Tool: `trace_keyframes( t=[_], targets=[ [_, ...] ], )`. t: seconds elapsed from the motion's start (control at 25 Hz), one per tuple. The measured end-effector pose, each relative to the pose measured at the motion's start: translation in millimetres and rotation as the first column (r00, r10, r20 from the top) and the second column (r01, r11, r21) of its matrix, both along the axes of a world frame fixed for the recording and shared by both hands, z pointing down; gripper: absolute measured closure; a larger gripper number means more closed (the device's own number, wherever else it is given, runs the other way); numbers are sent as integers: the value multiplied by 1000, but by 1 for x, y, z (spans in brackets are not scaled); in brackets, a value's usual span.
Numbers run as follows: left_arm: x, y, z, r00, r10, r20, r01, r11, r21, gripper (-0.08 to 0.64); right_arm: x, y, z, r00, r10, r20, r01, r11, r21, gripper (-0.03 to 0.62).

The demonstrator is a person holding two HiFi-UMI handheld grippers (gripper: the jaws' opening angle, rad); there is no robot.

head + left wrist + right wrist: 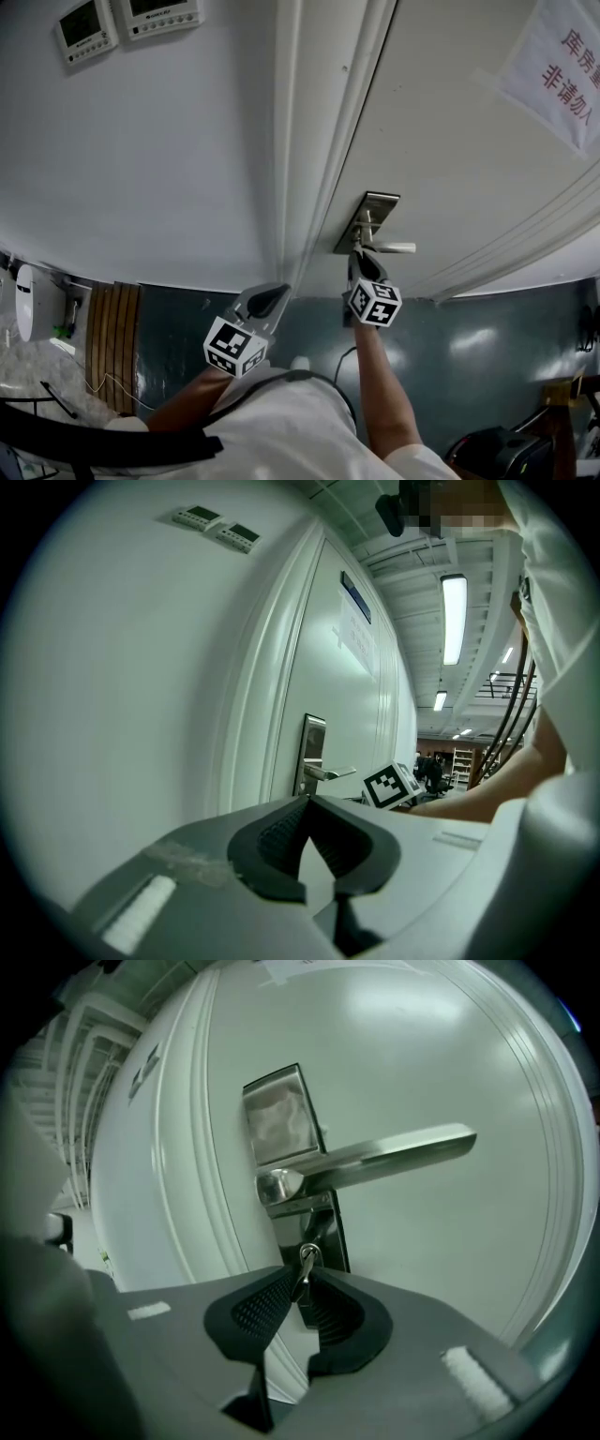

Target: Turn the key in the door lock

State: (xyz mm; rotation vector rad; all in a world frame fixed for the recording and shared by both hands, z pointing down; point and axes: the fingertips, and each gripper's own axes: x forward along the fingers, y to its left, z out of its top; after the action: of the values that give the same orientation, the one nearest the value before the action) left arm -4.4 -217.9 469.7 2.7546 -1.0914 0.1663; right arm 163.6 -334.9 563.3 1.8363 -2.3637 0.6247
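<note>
A paper sign (561, 67) on the white door (441, 122), well off its latch edge, bears red Chinese print that the picture edge cuts off. Near that edge, under the brushed-metal lever (394, 1154) on the steel plate (277, 1129), the key (306, 1260) sits in the lock. The right gripper (302, 1281) pinches it between ribbed dark pads. The left gripper (307, 802), closed and empty, hangs before the moulded frame (302, 141), with bare wall (141, 150) beside it.
</note>
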Motion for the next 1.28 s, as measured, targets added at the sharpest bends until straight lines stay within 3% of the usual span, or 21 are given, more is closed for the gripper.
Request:
trace_keyframes(
  t=[0.44,0.84,1.28],
  targets=[
    [-9,0,-2,999,-8,-31,8,1000,-2,557,-3,0,0,959,-13,-283,14,1000,0,523],
    [-7,3,-2,1000,19,-24,-19,1000,-1,557,-6,0,-3,914,-22,-405,27,1000,6,522],
    [-9,3,-1,1000,23,-16,-24,1000,-3,557,-8,0,-3,842,-35,-538,56,998,23,518]
  ],
)
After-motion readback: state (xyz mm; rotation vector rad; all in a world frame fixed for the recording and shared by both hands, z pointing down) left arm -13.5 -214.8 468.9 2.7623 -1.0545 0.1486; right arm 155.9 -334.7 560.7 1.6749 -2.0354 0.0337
